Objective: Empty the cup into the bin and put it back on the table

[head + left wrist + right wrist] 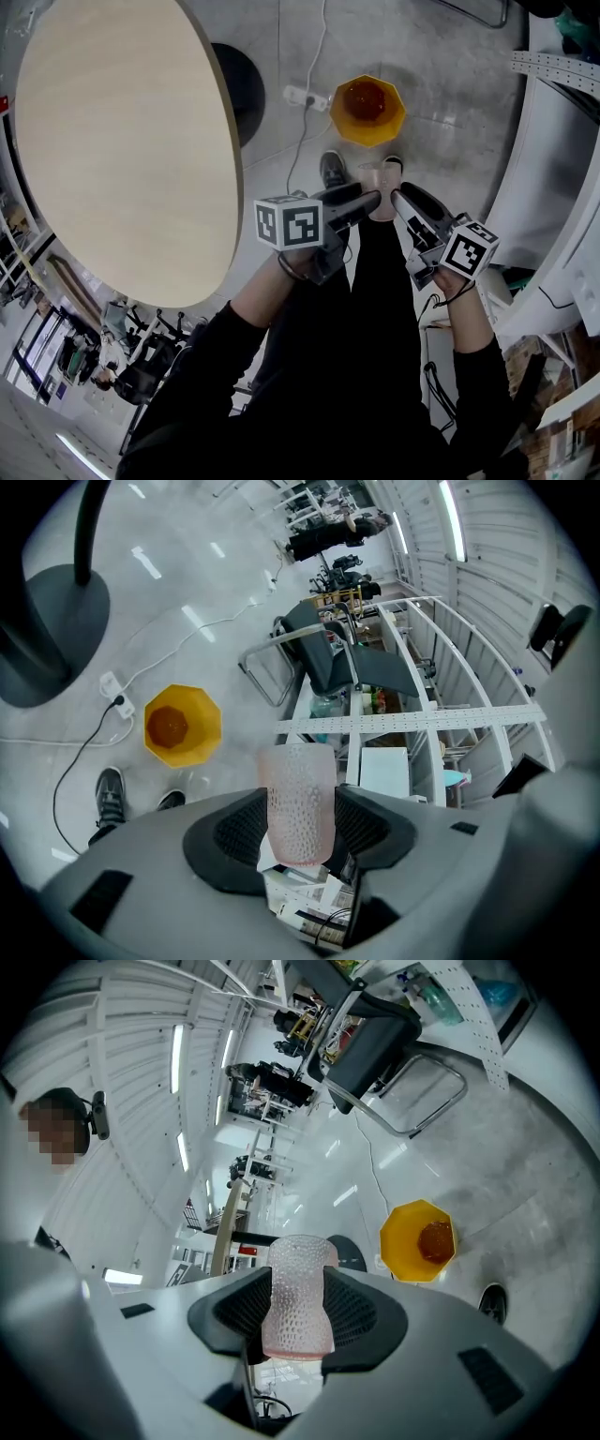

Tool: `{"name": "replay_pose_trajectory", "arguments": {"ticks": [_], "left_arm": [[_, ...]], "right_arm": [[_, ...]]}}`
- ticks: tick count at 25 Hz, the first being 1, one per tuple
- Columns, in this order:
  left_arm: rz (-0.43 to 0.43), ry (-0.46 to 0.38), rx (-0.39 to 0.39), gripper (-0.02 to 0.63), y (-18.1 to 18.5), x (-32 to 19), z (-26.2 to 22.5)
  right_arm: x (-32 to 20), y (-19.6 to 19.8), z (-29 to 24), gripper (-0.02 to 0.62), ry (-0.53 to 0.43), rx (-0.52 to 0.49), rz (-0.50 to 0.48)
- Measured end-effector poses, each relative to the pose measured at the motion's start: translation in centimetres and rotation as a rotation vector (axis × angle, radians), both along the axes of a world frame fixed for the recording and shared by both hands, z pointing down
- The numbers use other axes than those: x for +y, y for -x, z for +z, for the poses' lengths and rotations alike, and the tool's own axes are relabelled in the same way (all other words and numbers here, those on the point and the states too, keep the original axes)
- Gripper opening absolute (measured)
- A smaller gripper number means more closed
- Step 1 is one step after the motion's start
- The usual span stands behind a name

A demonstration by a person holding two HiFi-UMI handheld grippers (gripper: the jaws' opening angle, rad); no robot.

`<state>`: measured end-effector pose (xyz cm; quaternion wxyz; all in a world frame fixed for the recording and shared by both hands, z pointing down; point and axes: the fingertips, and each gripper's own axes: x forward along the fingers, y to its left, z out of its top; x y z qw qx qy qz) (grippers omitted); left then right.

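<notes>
A pale pink, dimpled translucent cup (379,184) hangs above the floor between both grippers. My left gripper (372,199) is shut on the cup (300,803), its black pads against both sides. My right gripper (397,198) also squeezes the cup (298,1309), whose waist is pinched in. The yellow octagonal bin (367,110) stands on the grey floor just beyond the cup, with something reddish-brown inside. The bin (181,726) shows left of the cup in the left gripper view, and the bin (419,1239) shows right of it in the right gripper view. The round wooden table (112,141) lies at the left.
The person's shoes (333,169) stand just short of the bin. A white power strip (305,96) and its cable lie on the floor by the table's black base (239,89). White shelving (553,141) rises at the right. A black chair (323,658) stands farther off.
</notes>
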<state>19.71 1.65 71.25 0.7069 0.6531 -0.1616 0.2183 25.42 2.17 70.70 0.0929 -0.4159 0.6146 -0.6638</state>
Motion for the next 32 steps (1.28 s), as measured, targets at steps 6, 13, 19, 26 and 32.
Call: {"name": "replay_pose_trajectory", "arguments": {"ticks": [6, 13, 19, 26, 32], "left_arm": [[-0.037, 0.072, 0.006, 0.233, 0.0, 0.1, 2.3], [-0.076, 0.1, 0.003, 0.233, 0.4, 0.6, 4.4], [-0.046, 0.077, 0.012, 0.233, 0.9, 0.8, 4.2], [0.003, 0.01, 0.019, 0.233, 0.4, 0.4, 2.1], [0.057, -0.093, 0.042, 0.233, 0.1, 0.0, -1.7]], "right_arm": [[-0.1, 0.0, 2.3, 0.181, 0.025, 0.012, -0.015], [0.1, 0.5, 4.4, 0.181, 0.028, 0.005, -0.008], [0.4, 1.0, 4.2, 0.18, 0.023, 0.004, -0.014], [0.2, 0.6, 2.1, 0.181, -0.024, 0.019, -0.015], [0.1, 0.3, -1.8, 0.179, -0.095, 0.032, -0.025]]}}
